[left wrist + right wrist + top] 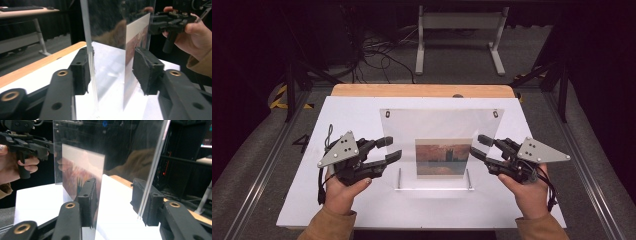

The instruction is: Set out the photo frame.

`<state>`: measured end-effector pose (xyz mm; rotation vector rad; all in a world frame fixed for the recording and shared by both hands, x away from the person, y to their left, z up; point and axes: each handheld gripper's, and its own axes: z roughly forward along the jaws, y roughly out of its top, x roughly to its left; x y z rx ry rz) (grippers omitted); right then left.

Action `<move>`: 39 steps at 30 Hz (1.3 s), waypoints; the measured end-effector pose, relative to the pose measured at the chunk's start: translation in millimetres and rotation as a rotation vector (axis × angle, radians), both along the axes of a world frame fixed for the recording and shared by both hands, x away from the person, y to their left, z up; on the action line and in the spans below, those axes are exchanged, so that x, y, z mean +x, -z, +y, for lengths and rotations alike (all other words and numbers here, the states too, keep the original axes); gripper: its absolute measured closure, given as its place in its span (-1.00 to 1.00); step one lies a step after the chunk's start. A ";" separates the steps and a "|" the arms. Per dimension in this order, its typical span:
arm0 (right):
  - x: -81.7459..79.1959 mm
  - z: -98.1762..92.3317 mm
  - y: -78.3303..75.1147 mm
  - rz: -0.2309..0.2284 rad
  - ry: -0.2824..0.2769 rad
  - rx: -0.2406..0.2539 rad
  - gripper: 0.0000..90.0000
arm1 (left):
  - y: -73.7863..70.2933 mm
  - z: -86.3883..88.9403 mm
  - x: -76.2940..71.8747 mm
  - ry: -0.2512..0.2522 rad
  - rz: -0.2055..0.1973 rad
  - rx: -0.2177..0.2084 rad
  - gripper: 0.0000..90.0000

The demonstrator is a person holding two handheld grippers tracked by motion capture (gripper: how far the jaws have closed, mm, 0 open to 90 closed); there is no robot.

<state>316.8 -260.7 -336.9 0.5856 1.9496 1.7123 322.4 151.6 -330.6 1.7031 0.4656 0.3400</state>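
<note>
Standing upright near the middle of the white worktop [362, 205], the clear acrylic frame [442, 127] holds a reddish picture [443, 157] in its lower half and rests on two small feet. The left hand-held gripper [389, 149] sits at the frame's left edge and the right hand-held gripper [478, 146] at its right edge, so the frame lies between them. In the left gripper view the panel's edge runs just beside one pad with the other pad well clear; the right gripper view looks much the same. Both sets of jaws are spread; whether either near pad actually touches the acrylic is hard to tell.
</note>
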 end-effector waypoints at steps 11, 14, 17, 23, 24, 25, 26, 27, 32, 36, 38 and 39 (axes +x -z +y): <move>12.9 2.9 7.4 0.023 0.019 0.009 0.07 | 16.9 -3.6 15.9 0.001 0.044 0.026 0.06; 13.0 2.8 8.4 0.024 0.036 -0.001 -0.03 | 20.9 -4.5 18.6 -0.005 0.058 0.035 0.01; 11.7 1.1 8.4 0.024 0.052 -0.006 -0.18 | 22.8 -2.9 19.3 -0.022 0.066 0.040 -0.10; 2.5 -8.6 5.9 0.055 0.081 -0.053 -0.43 | 21.6 7.9 11.5 -0.079 0.064 0.065 -0.33; 0.9 -10.8 5.2 0.058 0.089 -0.072 -0.46 | 21.4 9.6 10.2 -0.087 0.062 0.069 -0.37; 0.2 -12.6 4.6 0.059 0.092 -0.089 -0.49 | 20.8 12.5 8.4 -0.100 0.063 0.080 -0.40; -1.4 -14.6 3.8 0.066 0.099 -0.108 -0.50 | 20.3 16.0 5.9 -0.117 0.067 0.088 -0.42; -2.7 -17.4 3.0 0.073 0.096 -0.125 -0.50 | 19.8 18.7 4.6 -0.128 0.067 0.097 -0.44; -6.8 -28.7 -0.3 0.080 0.123 -0.161 -0.55 | 20.2 34.3 -1.7 -0.182 0.074 0.126 -0.49; -10.7 -48.3 -1.8 0.124 0.171 -0.120 -0.64 | 28.0 49.1 -3.9 -0.197 0.095 0.121 -0.57; -10.7 -53.6 0.4 0.147 0.192 -0.123 -0.67 | 32.3 55.1 -4.7 -0.214 0.091 0.124 -0.61; -10.3 -56.4 2.2 0.153 0.197 -0.137 -0.68 | 34.8 58.6 -5.1 -0.231 0.093 0.130 -0.63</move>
